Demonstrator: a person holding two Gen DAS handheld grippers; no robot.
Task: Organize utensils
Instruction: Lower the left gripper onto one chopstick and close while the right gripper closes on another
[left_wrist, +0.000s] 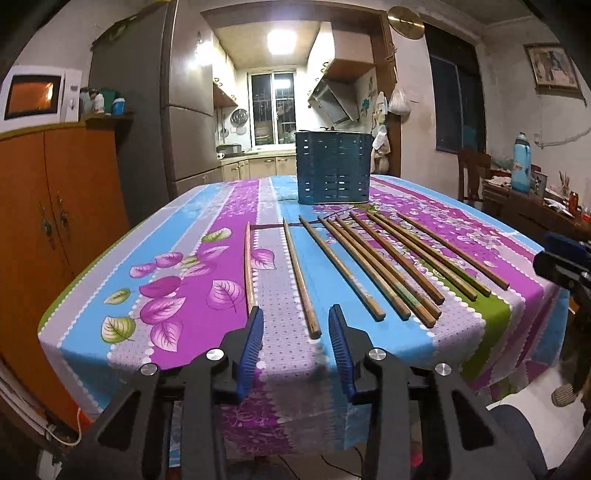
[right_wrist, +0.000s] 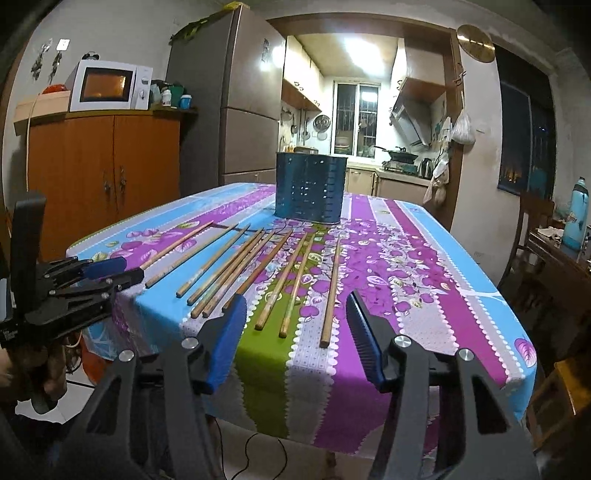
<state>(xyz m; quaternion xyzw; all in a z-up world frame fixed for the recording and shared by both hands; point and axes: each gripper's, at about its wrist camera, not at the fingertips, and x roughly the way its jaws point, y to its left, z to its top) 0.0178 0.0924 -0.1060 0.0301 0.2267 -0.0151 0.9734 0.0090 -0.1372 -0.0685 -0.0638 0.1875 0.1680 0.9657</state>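
the chopsticks (left_wrist: 369, 266) lie in a loose row on the table (left_wrist: 192, 266), all on the near side of the blue holder (left_wrist: 334, 168), which stands upright toward the far end. each stick's long axis runs from the near table edge toward the holder, the far tips converging a little in front of its base, thick ends nearest the grippers.

the left gripper (left_wrist: 295, 325) hovers at the near edge, well short of the holder, jaws spread and holding nothing. the second stick from the left (left_wrist: 300, 273) ends almost between its fingertips, slightly toward the right pad; the leftmost stick (left_wrist: 249, 266) ends just at the left pad. both point along the gripper's line of sight, so a straight reach toward the holder would bring a stick end between the pads.

the right gripper (right_wrist: 297, 310) is also spread and empty, at the same near edge on the holder's right flank. two sticks (right_wrist: 286, 284) end between its fingers, and the rightmost stick (right_wrist: 330, 291) lies just inside its right pad.

judging by this, each gripper is nearer its own end of the row; the left one looks best lined up on a single stick. the holder is well apart from both, straight ahead beyond the far tips.
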